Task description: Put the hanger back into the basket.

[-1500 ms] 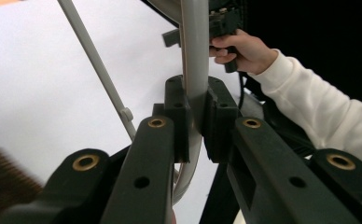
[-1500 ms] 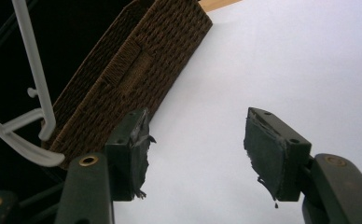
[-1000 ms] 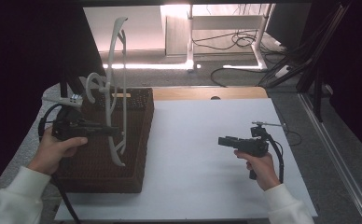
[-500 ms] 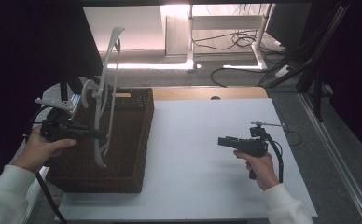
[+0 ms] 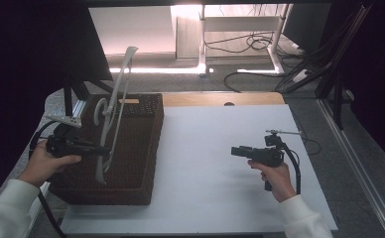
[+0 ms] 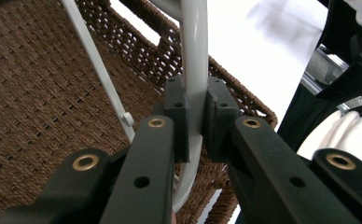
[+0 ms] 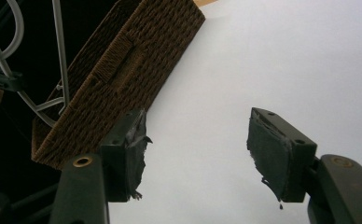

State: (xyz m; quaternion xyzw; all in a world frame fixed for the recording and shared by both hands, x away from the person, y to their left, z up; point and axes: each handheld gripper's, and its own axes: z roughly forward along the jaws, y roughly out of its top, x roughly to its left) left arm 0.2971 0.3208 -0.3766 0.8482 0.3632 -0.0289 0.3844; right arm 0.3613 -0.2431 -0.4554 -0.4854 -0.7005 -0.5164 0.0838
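1. wicker basket [image 5: 131, 163] sits at the table's [image 5: 220, 148] left edge.
2. white hanger [image 5: 112, 106] stands nearly upright over it, long axis vertical.
3. left gripper [image 6: 195, 121] pinches its bar.
4. right gripper [image 7: 195, 154] hangs spread and empty, well apart.

A flat white rectangular table top [image 5: 220, 163] fills the lower middle of the high view, with a strip of bare wood along its far edge. A brown woven rectangular wicker basket [image 5: 136, 163] sits directly on its left side.
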